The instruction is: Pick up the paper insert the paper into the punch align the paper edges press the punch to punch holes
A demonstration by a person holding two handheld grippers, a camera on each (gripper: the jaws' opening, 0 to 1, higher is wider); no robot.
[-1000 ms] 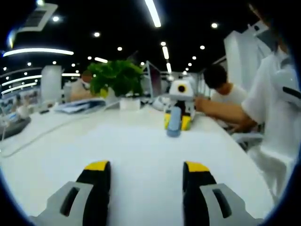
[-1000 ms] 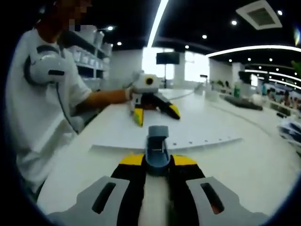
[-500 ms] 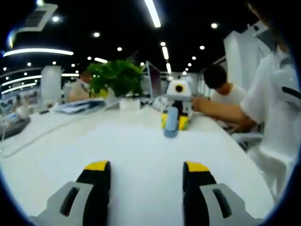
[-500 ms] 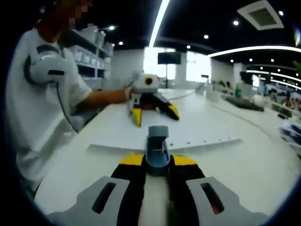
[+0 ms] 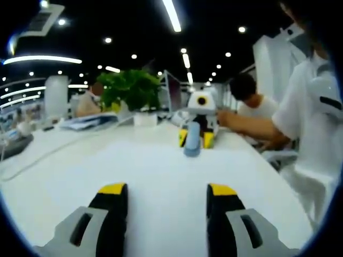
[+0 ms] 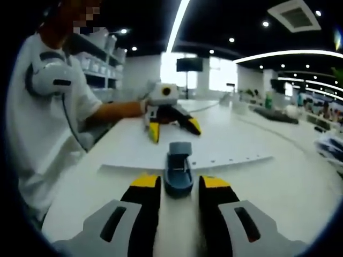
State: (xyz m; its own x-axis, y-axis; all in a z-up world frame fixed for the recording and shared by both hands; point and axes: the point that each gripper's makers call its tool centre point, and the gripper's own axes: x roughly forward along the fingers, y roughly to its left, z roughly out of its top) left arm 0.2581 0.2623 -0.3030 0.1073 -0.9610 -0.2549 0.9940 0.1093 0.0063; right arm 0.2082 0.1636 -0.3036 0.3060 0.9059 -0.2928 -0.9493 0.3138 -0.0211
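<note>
- Right gripper [image 6: 179, 184]: jaws narrowly apart beside the blue punch [image 6: 178, 166], apparently not gripping.
- Paper [image 6: 214, 150] edge sits in the punch.
- Left gripper [image 5: 166, 195]: jaws wide, over bare white table [image 5: 161, 166].

Through the left gripper view I see a leafy green plant [image 5: 131, 88] in a white pot [image 5: 145, 118] at upper centre, a monitor [image 5: 173, 92] just right of it, and a white cable [image 5: 51, 151] trailing across the white table [image 5: 161, 176] at left. A seated person with dark hair [image 5: 251, 99] sits at right centre. In the right gripper view, shelves [image 6: 103, 59] stand at upper left and a dark screen [image 6: 188, 65] hangs at top centre, under long ceiling light strips [image 6: 179, 21].
</note>
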